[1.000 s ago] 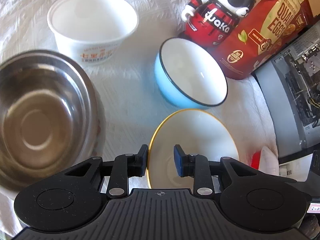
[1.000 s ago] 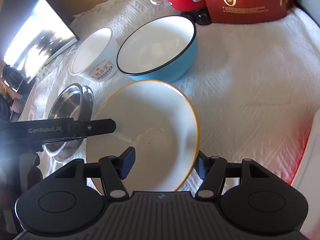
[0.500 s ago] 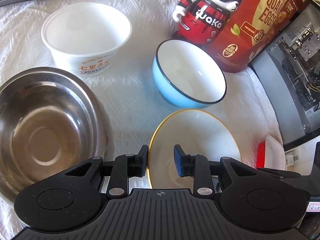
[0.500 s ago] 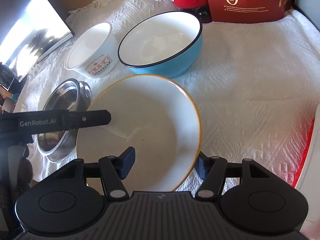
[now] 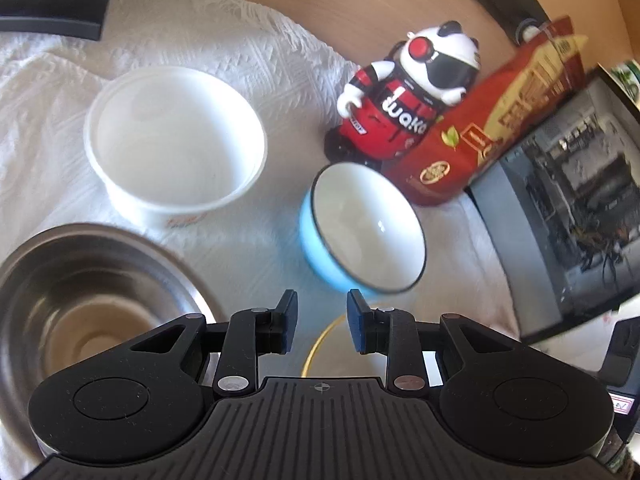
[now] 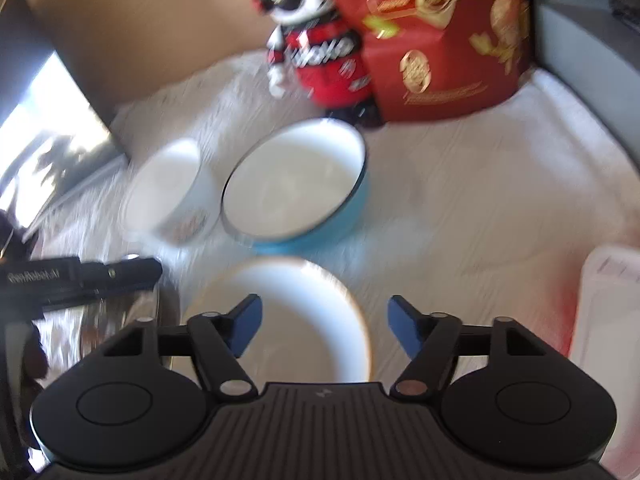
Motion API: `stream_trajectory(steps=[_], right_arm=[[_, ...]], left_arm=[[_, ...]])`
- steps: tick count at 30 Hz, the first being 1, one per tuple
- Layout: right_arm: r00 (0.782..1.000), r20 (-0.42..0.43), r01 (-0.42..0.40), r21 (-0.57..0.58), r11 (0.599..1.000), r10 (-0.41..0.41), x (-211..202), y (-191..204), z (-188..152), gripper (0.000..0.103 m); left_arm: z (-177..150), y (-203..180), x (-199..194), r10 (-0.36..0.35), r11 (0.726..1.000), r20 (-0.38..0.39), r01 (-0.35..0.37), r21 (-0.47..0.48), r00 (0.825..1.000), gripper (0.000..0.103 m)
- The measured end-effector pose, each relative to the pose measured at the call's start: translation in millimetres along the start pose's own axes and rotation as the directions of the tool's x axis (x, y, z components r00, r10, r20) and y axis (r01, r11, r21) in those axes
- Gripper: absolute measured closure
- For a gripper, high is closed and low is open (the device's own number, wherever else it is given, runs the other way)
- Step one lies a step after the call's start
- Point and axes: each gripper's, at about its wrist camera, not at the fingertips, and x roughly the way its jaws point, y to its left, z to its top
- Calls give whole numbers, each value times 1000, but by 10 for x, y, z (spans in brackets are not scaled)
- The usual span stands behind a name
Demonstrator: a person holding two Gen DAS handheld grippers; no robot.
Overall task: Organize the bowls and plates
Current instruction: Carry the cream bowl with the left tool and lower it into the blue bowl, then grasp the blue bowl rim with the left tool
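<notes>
right gripper (image 6: 324, 328) jaws opened, off gold-rimmed plate (image 6: 288, 320) | left gripper (image 5: 318, 322) empty

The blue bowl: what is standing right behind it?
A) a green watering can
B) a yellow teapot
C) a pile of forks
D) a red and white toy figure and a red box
D: behind the blue bowl stand the red and white toy figure and the red box, on the white cloth.

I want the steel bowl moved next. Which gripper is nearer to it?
Left. The left gripper hangs just beside the steel bowl; the right gripper is over the gold-rimmed plate, farther away.
</notes>
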Motion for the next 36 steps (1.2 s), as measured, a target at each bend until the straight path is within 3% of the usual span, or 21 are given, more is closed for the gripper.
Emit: stream_trajectory(steps=[5, 8, 11, 14, 22, 26, 30, 36], right_arm=[[1000, 14, -6, 91, 996, 4, 177, -308, 352, 25], [998, -2, -68, 112, 991, 69, 377, -455, 516, 25], [992, -32, -119, 122, 985, 123, 578, -520, 626, 25], [990, -54, -122, 120, 985, 129, 785, -554, 714, 25], [976, -178, -107, 112, 988, 126, 1136, -602, 758, 18], [970, -200, -125, 88, 988, 141, 1167, -584, 779, 13], [957, -228, -173, 47, 984, 179, 1245, -537, 798, 0], [953, -210, -200, 109, 974, 219, 1246, -626, 791, 0]], left_arm=[[161, -90, 194, 18, 1000, 32, -18, -10, 999, 73], [243, -96, 299, 54, 997, 41, -51, -64, 998, 73], [331, -145, 427, 91, 995, 28, -90, -40, 995, 73], [402, -139, 525, 126, 991, 22, -124, -56, 992, 73], [473, -82, 739, 151, 986, -10, -151, -77, 989, 73], [489, -77, 746, 115, 989, -9, -115, -89, 993, 73], [501, -80, 750, 110, 990, -12, -110, -89, 994, 73], [515, -79, 698, 135, 987, 6, -134, -84, 991, 73]])
